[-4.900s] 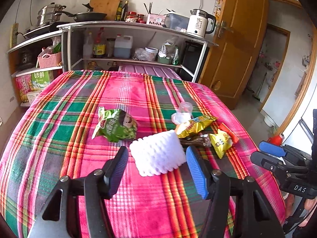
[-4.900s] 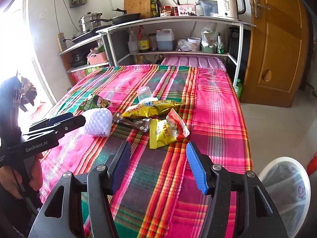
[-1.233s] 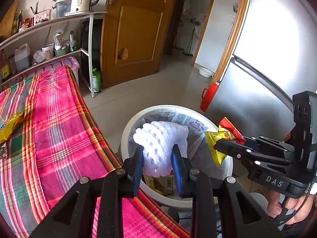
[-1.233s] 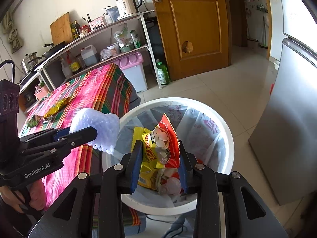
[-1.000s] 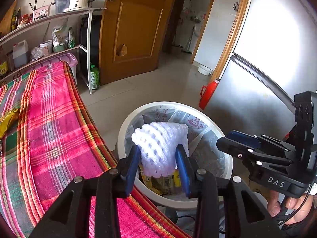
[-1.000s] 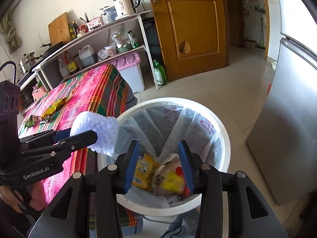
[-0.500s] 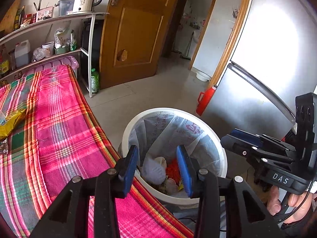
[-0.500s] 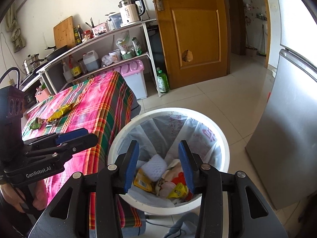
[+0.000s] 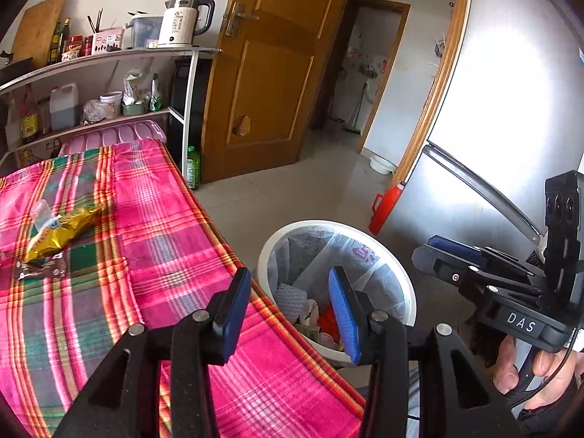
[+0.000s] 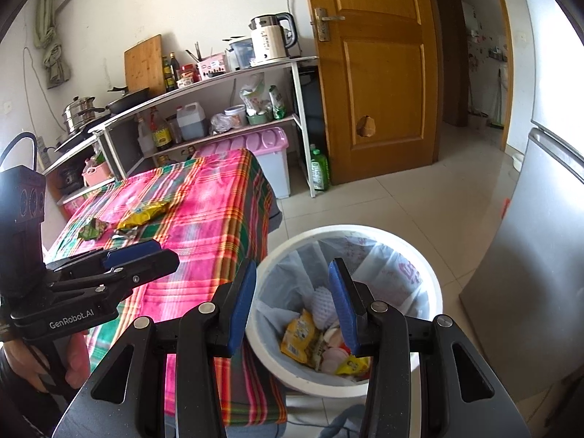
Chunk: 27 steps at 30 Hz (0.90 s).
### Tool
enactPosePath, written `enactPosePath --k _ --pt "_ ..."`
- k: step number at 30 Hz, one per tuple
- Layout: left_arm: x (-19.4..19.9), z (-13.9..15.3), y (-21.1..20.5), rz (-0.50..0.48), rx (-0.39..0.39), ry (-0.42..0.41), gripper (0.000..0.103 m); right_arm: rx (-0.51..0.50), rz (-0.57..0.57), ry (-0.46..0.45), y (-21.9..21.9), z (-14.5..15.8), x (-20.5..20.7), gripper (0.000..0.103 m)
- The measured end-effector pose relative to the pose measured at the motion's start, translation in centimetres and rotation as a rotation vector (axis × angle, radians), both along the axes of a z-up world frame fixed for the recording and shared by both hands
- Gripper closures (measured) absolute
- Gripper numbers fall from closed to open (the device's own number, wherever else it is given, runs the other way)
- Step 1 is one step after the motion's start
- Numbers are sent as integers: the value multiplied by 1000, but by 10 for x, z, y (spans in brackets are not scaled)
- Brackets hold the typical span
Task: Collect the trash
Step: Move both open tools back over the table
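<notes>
Pink-and-green plaid-covered desk (image 9: 153,241), still carrying a gold snack wrapper (image 9: 58,231), a clear plastic cup (image 9: 38,211) and a small dark wrapper (image 9: 40,268); in the right view, a green packet (image 10: 91,231) too. Round white lined trash bin (image 10: 434,284) just beside the desk edge, already holding a white foam net (image 10: 323,304) and yellow packets. Left claw (image 9: 290,306) above the bin, jaws just opened wider, nothing between them. Right claw (image 10: 292,306) likewise parted and empty. Drop apparently complete; next, probably back to the desk for remaining wrappers.
</notes>
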State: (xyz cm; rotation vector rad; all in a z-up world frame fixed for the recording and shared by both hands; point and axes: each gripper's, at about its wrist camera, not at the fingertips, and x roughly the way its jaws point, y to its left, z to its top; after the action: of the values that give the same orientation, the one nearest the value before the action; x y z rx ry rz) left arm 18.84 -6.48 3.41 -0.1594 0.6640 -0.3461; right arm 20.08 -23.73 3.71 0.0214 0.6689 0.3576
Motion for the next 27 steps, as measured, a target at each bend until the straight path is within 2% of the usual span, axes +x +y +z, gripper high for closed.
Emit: enactPosePath --k 19,27 --pt "-42 3 81 162 28 -55 52 -40 160 17 84 -5 -4 60" --pt "-50 -4 122 249 29 -44 52 6 217 50 116 -10 6 60"
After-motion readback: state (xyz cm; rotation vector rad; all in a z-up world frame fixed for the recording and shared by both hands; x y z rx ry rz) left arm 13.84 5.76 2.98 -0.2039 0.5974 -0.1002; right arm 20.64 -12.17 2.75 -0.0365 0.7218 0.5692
